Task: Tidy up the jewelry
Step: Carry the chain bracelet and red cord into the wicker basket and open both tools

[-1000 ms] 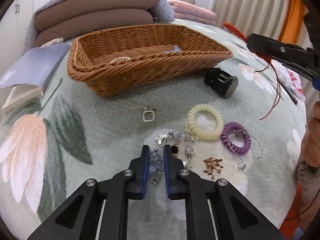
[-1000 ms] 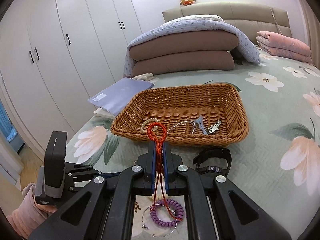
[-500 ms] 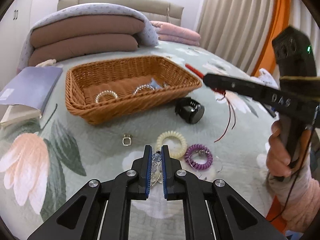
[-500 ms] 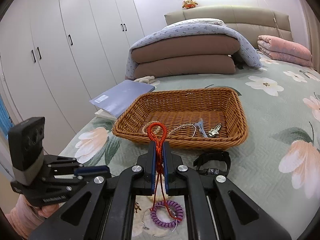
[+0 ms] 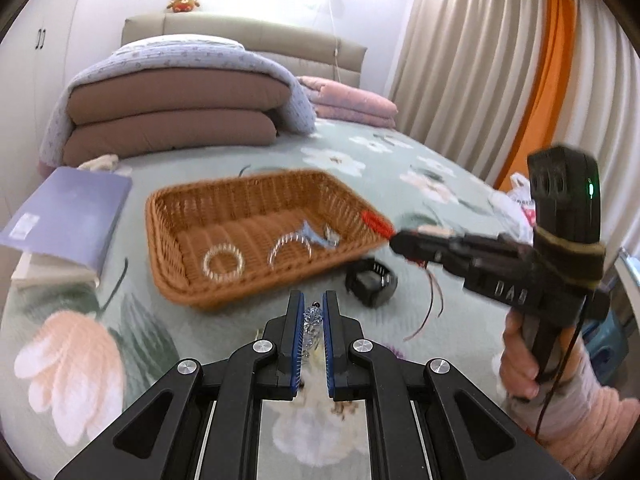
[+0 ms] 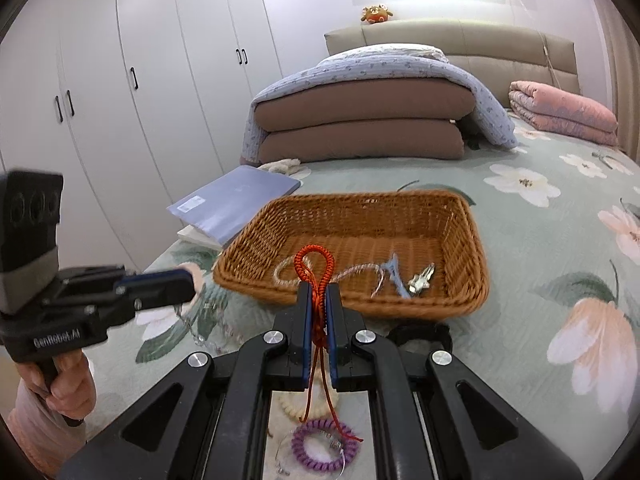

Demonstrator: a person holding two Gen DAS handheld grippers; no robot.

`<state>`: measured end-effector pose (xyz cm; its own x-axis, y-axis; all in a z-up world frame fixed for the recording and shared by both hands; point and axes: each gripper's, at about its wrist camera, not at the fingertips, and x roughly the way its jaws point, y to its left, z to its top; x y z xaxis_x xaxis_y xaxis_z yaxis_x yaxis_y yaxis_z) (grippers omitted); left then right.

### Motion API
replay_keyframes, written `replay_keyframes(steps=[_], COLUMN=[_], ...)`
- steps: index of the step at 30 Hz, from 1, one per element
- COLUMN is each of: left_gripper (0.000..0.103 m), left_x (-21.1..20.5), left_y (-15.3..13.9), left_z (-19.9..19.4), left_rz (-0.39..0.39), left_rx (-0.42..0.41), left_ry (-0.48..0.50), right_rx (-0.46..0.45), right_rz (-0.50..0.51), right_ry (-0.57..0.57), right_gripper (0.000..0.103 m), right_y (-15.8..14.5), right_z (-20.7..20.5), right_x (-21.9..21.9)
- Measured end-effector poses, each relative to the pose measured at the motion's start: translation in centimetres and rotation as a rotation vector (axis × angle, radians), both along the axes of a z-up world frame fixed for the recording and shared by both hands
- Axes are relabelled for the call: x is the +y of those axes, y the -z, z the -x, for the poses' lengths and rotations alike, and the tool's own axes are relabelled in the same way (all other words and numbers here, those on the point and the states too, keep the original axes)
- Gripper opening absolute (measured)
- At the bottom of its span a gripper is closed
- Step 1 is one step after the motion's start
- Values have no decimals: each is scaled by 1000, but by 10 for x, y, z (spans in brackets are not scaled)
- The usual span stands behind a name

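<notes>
A brown wicker basket (image 5: 240, 204) (image 6: 360, 216) lies on the floral bedspread, holding a pearl bracelet (image 5: 223, 263), a clear bead bracelet (image 5: 289, 245) and a small silver piece (image 6: 421, 280). My left gripper (image 5: 311, 312) is shut on a clear crystal bead bracelet (image 5: 311, 322), lifted just in front of the basket's near wall. My right gripper (image 6: 316, 300) is shut on a red braided cord (image 6: 314, 270); its loop stands above the fingers and its tails hang below. Under the right gripper lie a purple spiral hair tie (image 6: 318, 450) and a cream one (image 6: 290, 402).
A black watch (image 5: 370, 280) lies right of the basket's near corner. A blue folder (image 5: 68, 212) on a book sits left of the basket. Folded brown and blue quilts (image 5: 172, 120) and a pink one (image 6: 560, 114) are stacked at the back. White wardrobes line the left.
My left gripper closed on the crystal bracelet and lifted it off the bedspread, up toward the basket. The right gripper with the red cord stayed nearly still.
</notes>
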<state>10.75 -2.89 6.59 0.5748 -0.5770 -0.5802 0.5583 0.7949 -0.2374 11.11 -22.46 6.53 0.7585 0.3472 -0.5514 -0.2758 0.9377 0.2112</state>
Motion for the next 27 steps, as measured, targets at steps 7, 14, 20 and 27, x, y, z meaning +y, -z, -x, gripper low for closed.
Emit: replay_keyframes(steps=[7,14,20,27], left_gripper=[9,9,9,10], left_x=[-13,-34,-39,-34], left_y=[-31,-16,24,33], left_z=[-41,-92,-123,-131], left_rz=[37,9,-65,-77], left_rx=[-58,-73,-23,-8], left_ry=[-17,-82,-126,-165], right_rx=[-34,79,171,192], right_rz=[-8,-27,2,-42], right_ry=[45,47,87,121], right_gripper=[7,7,8,39], right_y=[-19,6,45,52], right_z=[-48,-116,-139,-140], right_x=[0,2,-3,-19])
